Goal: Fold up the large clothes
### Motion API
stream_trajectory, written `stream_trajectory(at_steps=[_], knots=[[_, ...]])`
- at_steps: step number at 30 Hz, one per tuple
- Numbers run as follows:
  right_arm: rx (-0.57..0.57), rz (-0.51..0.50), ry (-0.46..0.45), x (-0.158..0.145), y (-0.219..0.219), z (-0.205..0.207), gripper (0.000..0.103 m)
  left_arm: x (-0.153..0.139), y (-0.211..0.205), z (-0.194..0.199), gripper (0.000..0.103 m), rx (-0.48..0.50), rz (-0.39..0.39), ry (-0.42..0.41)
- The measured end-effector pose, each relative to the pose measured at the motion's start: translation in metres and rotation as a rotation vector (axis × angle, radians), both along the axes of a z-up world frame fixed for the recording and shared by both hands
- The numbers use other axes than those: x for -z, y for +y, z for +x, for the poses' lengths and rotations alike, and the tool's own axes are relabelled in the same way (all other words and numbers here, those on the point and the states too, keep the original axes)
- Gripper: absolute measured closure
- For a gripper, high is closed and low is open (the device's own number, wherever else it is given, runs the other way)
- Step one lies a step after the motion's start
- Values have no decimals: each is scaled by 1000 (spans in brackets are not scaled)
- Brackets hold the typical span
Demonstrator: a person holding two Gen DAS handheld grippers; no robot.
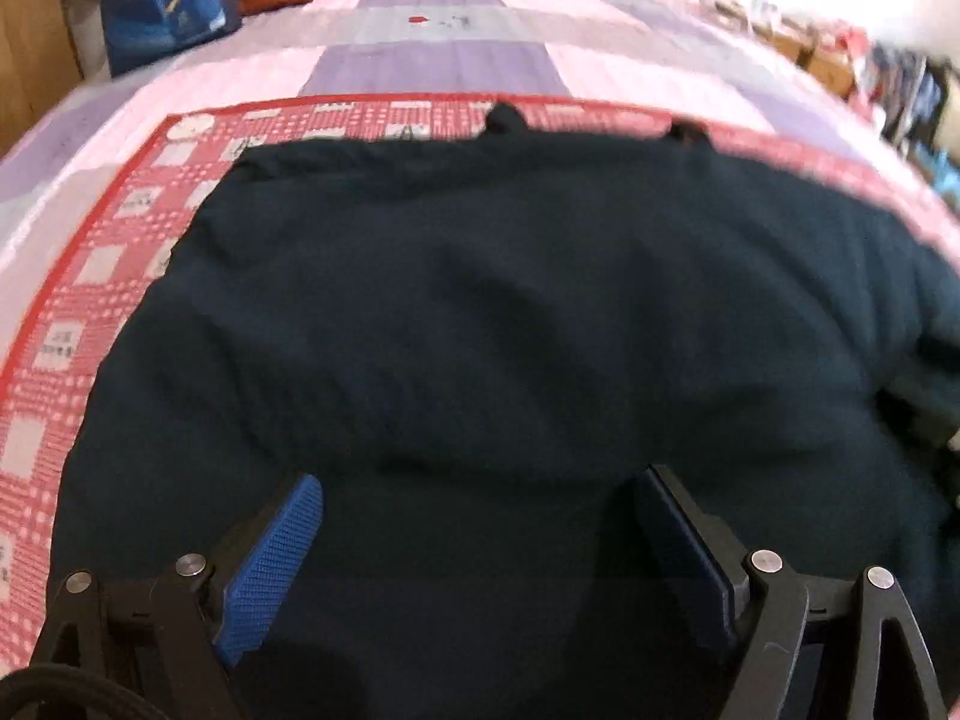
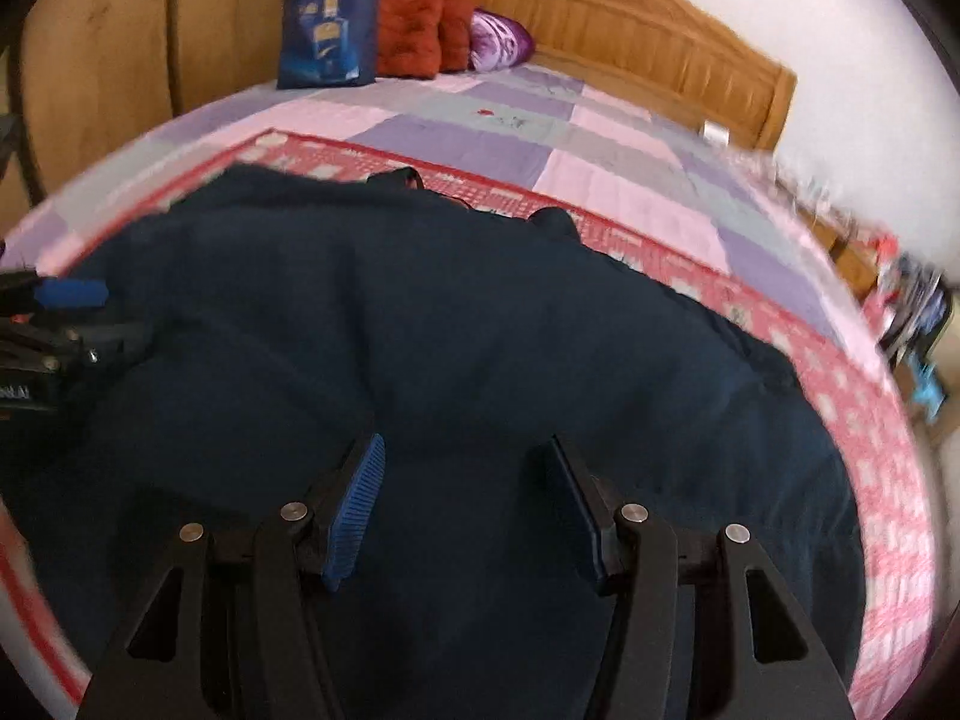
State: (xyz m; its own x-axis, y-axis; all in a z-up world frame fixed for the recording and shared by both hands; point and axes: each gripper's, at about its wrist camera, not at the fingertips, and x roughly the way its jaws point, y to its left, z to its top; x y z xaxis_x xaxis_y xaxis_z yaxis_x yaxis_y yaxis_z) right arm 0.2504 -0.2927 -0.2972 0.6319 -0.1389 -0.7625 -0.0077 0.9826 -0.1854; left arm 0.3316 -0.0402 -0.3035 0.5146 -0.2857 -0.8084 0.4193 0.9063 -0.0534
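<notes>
So there's a big dark navy garment spread out flat on a red-and-white checked mat, which sits on top of a bed with a pink and purple patchwork cover. The garment fills most of both views, and two little dark tabs or loops poke out along its far edge onto the mat.

The left hand-held gripper is right above the near part of the garment, jaws spread wide, blue ribbed pads facing each other with nothing but flat cloth showing in the gap. It isn't pinching anything that I can see.

The right hand-held gripper is also over the near part of the garment, jaws about half open and empty too. The cloth lies below and beyond its fingers, not pinched between them. From the right wrist view you can spot the left hand-held gripper off at the left edge, over the same garment.

At the head of the bed there's a wooden headboard, a blue bag, a rust-red cushion and something purple beside it. Everything's pretty motion-blurred.
</notes>
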Motion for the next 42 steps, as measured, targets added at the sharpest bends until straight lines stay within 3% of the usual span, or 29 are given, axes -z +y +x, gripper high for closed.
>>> stream_trajectory(at_steps=[2, 5, 7, 8, 10, 14, 18, 22, 24, 26, 28, 31, 33, 34, 36, 38, 42], knots=[[93, -2, 35, 11, -43, -10, 45, 6, 11, 3, 10, -13, 14, -8], [352, -17, 57, 15, -138, -40, 45, 7, 39, 13, 10, -77, 37, -13], [462, -56, 80, 18, -188, -65, 41, 6, 56, 15, 10, -101, 48, -14], [493, -40, 97, 20, -203, -72, 40, 7, 63, 16, 10, -109, 56, -18], [544, 85, 117, 23, -235, -86, 37, 10, 72, 16, 9, -116, 65, -11], [514, -44, 133, 29, -221, -79, 37, 17, 88, 11, 5, -169, 104, 3], [542, -9, 129, 31, -218, -79, 34, 25, 113, 7, 4, -238, 58, 64], [553, -133, 120, 10, -200, -75, 35, 9, 113, -14, 9, -228, 82, 37], [511, -164, 33, -14, -169, -84, 35, -7, 104, -34, 9, -179, 53, 0], [391, -155, -81, -39, -116, -100, 35, -23, 88, -57, 9, -113, 19, -35], [281, -105, -119, -49, -68, -111, 35, -32, 68, -79, 9, -55, -41, -34], [136, 14, -89, -42, 7, -114, 35, -24, 36, -99, 9, 10, -127, 38], [76, 51, -52, -28, 35, -111, 35, -10, 16, -112, 9, 52, -96, 51], [41, 12, -13, -15, 52, -109, 35, 0, 9, -116, 9, 66, -63, 61], [18, -41, 51, 8, 51, -107, 35, 16, 10, -117, 9, 72, -31, 67], [128, -62, 82, 24, 10, -117, 37, 22, 23, -113, 9, 63, -9, 53], [387, -95, 92, 25, -97, -151, 36, 28, 76, -92, 9, -22, 72, 30]])
